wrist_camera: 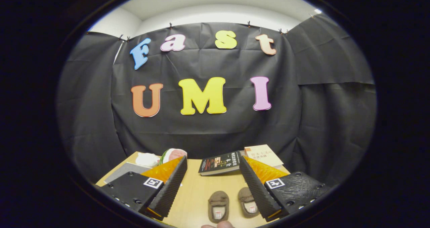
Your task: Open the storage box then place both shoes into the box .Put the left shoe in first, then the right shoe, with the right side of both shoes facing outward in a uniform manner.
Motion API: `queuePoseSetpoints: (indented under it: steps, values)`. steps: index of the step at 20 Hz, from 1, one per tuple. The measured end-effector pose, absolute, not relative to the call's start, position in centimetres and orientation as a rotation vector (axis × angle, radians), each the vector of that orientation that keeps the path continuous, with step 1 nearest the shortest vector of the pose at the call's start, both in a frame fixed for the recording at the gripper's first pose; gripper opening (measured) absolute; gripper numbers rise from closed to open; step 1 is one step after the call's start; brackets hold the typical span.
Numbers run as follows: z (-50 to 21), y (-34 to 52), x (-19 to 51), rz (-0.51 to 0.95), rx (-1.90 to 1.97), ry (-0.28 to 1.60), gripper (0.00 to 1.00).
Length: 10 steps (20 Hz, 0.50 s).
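Jaws wide apart above two shoes [231,205]

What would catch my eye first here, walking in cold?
Probably the pair of small brown shoes, side by side on the wooden table between the open gripper's two ridged fingers. Beyond the fingertips lie a dark book and a pale book, against the black cloth wall.
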<state>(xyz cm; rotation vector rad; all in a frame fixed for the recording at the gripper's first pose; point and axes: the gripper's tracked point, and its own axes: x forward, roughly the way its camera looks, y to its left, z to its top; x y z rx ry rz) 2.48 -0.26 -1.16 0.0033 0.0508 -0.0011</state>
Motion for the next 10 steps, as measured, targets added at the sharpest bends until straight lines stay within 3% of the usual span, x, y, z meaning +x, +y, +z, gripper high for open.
queuePoseSetpoints:
  steps: [10]
  values:
    - [-6.5, 5.8, 6.1, 0.161, 0.02, 0.14, 0.95]
